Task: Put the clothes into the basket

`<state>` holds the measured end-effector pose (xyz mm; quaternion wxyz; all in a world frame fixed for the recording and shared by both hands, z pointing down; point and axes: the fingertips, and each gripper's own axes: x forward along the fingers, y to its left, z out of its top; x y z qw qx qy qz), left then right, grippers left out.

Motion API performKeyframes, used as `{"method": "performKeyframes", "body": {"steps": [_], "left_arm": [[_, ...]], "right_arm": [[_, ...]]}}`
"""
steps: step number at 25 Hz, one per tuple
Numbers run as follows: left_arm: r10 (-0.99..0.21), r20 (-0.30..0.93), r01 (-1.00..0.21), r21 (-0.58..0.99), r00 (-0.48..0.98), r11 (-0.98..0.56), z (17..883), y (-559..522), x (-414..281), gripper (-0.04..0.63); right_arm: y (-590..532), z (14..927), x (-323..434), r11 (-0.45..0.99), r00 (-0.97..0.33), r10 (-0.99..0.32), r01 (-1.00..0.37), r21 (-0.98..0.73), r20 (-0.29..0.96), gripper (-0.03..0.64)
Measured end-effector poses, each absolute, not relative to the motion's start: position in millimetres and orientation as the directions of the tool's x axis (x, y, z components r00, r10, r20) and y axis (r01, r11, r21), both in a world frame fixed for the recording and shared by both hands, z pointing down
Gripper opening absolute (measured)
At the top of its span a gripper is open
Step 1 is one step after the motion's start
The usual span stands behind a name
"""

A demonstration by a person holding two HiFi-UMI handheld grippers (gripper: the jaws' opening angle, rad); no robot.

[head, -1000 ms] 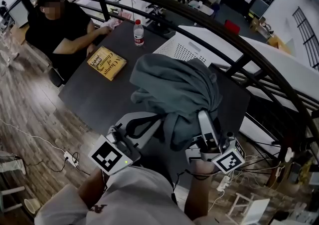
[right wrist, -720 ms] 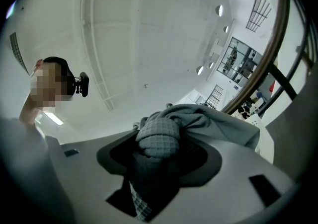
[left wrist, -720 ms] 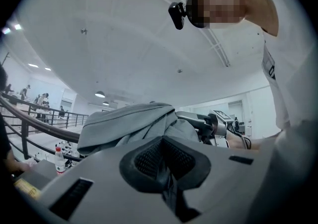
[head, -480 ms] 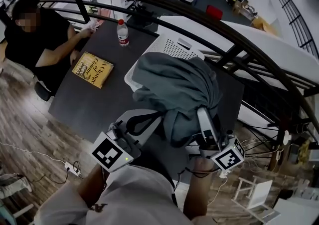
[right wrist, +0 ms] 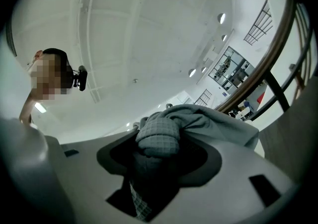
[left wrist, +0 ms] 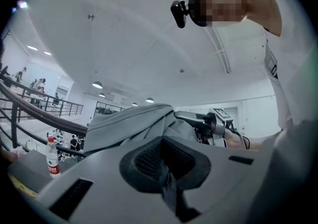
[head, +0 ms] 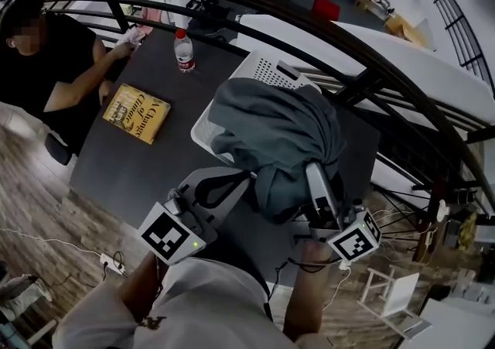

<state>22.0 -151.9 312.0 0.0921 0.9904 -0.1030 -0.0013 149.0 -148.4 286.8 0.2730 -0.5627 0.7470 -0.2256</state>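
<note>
White basket (head: 267,71) interior hidden beneath bunched grey garment (head: 271,127).

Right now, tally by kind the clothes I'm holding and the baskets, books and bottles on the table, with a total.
Garment: 1
Basket: 1
Book: 1
Bottle: 1
Total: 4
</note>
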Motion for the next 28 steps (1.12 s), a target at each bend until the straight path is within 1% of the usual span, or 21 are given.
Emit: {"method": "performKeyframes", "body": {"steps": [8,20,28], "left_arm": [[-0.208,0.031,-0.210,0.207,0.978,-0.955,328.4,-189.4,27.1,0.003],[-0.239,0.049,-0.244,0.238,0.970,-0.940,352.9,-222.2,26.7,0.003],[-0.264,0.069,-0.273,0.248,0.962,-0.929,368.4,-242.9,20.8,0.003]], "right_arm": [[-196.5,303.7,152.2,0.235,-0.225,-0.969,-0.735,-0.636,-0.099,0.245],[-253.8,349.7,145.2,0.178,-0.262,-0.964,-0.760,-0.625,0.045,0.247],[-286.0,389.5,138.7,0.120,-0.280,-0.944,-0.781,-0.614,0.172,0.247]]}}
